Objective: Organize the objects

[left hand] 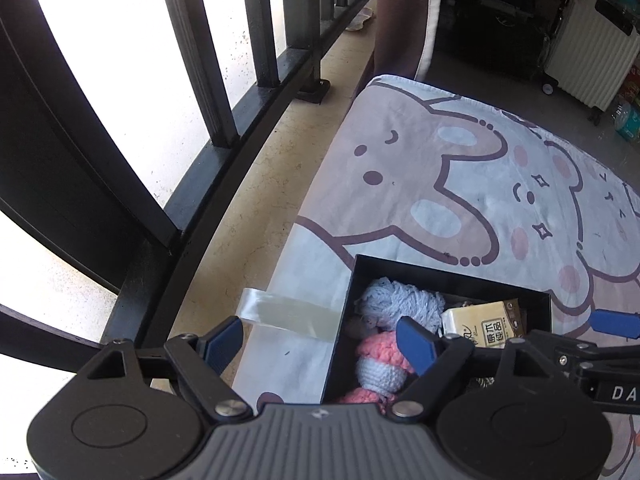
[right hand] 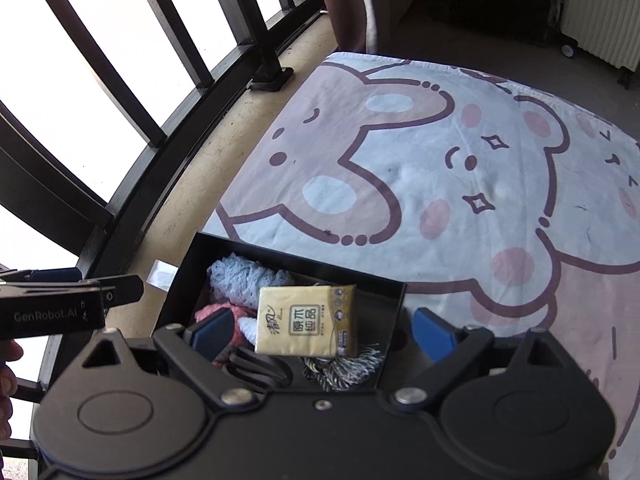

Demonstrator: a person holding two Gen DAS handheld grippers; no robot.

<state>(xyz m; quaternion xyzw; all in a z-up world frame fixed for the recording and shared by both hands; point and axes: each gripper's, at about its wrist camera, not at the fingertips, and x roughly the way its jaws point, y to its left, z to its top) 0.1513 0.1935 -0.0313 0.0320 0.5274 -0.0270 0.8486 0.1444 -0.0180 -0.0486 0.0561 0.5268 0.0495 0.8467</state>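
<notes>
From the left wrist view, a cartoon-bear blanket (left hand: 460,184) covers the surface and runs from 12 to 3 o'clock, with a tan ledge (left hand: 256,200) and a black railing (left hand: 208,80) against bright glass at 9 to 11 o'clock. A white radiator (left hand: 588,56) stands in the dim room at 1 o'clock. The black box (left hand: 452,280) sits on the blanket at 5 o'clock, holding a blue yarn piece (left hand: 400,300), a pink and white crochet toy (left hand: 380,364) and a yellow tissue pack (left hand: 488,324). A strip of clear tape (left hand: 288,312) lies just left of the box. The left gripper (left hand: 320,340) is spread, with nothing pinched; its right finger stands over the box's contents. The right gripper's blue tip shows at 3 o'clock. From the right wrist view, the same blanket (right hand: 440,168) and railing (right hand: 168,64) appear. Here the box (right hand: 192,272) shows more: the tissue pack (right hand: 308,320) lies flat on top, and a tasselled cord (right hand: 344,368) and a black clip (right hand: 256,364) lie at the near wall. The right gripper (right hand: 324,332) is spread wide around the pack, apart from it. The left gripper's body (right hand: 52,300) enters at 9 o'clock.
</notes>
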